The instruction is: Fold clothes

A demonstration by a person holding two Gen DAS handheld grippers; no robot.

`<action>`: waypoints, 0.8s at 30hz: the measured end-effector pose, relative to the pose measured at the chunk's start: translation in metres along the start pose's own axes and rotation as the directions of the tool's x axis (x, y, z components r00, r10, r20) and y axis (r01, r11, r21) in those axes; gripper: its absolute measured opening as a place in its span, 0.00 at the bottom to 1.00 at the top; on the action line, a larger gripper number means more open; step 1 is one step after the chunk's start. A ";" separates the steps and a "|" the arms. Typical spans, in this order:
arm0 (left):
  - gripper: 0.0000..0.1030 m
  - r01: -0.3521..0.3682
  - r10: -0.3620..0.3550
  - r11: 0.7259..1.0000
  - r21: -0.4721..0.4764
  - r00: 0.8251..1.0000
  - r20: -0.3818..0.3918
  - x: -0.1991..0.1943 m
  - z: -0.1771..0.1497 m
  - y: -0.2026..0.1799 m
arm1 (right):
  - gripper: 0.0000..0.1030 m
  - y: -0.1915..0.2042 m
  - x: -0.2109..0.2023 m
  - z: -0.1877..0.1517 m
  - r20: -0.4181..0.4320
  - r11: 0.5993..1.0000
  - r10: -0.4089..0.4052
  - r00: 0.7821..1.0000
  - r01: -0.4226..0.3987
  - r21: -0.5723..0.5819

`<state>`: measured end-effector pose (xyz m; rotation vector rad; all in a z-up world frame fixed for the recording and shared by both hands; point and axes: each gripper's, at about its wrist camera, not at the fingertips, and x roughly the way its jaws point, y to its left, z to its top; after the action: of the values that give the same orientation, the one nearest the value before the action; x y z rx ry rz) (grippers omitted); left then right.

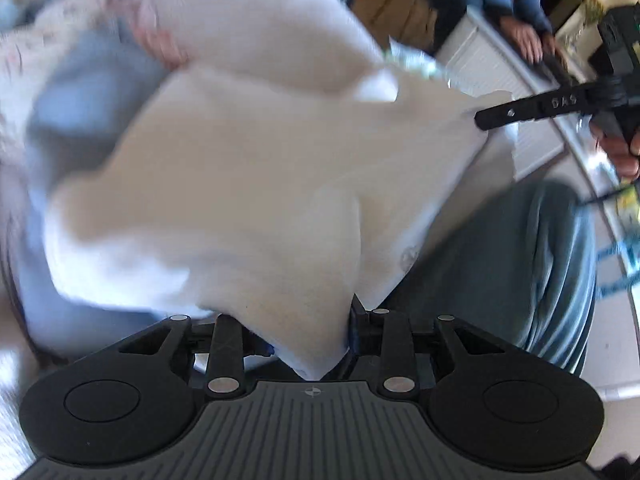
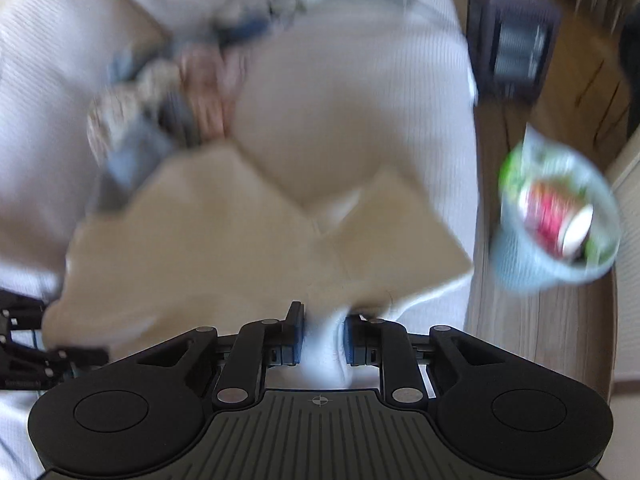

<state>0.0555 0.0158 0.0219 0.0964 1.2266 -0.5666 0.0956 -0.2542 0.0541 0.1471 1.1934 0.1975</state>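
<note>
The bed (image 2: 400, 80) under its white ribbed cover carries a blurred heap of other clothes (image 2: 160, 92). Above the bed hangs the cream garment (image 1: 248, 184), soft, light and limp, sagging between two holds. It seems best taken at corners or hems. Left tongs (image 1: 316, 336) pinch one corner; right tongs (image 2: 322, 340) clamp a white bunched edge.

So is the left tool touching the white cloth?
Touching. In the left wrist view, the white cloth is pinched between the fingers of the left tool, with a fold of it bunched down between them.
</note>
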 end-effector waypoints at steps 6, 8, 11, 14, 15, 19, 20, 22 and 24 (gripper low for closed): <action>0.36 -0.030 0.029 0.998 0.050 0.999 0.024 -0.021 -0.004 -0.009 | 0.32 -0.026 -0.014 0.007 0.007 0.997 -0.015 1.000 0.014 0.075; 0.36 -0.027 0.026 0.998 0.048 0.999 0.036 -0.032 -0.004 -0.010 | 0.34 -0.033 -0.022 0.009 0.027 0.996 -0.060 0.998 0.058 0.067; 0.47 0.010 -0.009 1.000 -0.012 0.997 0.079 -0.049 0.003 -0.002 | 0.34 -0.049 -0.026 0.012 0.074 0.994 -0.095 0.993 0.090 0.065; 0.56 -0.046 0.062 0.995 -0.090 0.979 0.194 -0.052 0.025 0.008 | 0.34 -0.062 -0.013 0.019 0.120 0.991 -0.099 0.988 0.087 0.099; 0.57 -0.096 0.116 0.991 -0.097 0.967 0.229 -0.050 0.035 0.009 | 0.34 -0.065 -0.006 0.023 0.127 0.990 -0.098 0.987 0.084 0.111; 0.64 -0.225 0.238 0.971 -0.077 0.917 0.320 -0.032 0.078 0.009 | 0.34 -0.060 0.021 0.041 0.137 0.993 -0.089 0.987 0.077 0.085; 0.65 -0.235 0.242 0.970 -0.062 0.913 0.328 -0.024 0.090 0.010 | 0.34 -0.055 0.026 0.046 0.140 0.995 -0.084 0.987 0.076 0.059; 0.65 -0.278 0.269 0.960 -0.016 0.908 0.322 -0.001 0.114 0.012 | 0.34 -0.045 0.034 0.057 0.151 0.997 -0.082 0.985 0.082 0.007; 0.65 -0.322 0.296 0.946 0.031 0.901 0.317 0.023 0.138 0.014 | 0.37 -0.035 0.042 0.069 0.152 0.993 -0.087 0.985 0.097 -0.060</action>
<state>0.1853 -0.0314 0.0461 0.2594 0.8592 -0.3370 0.1780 -0.2795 0.0332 0.0465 1.0409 0.1424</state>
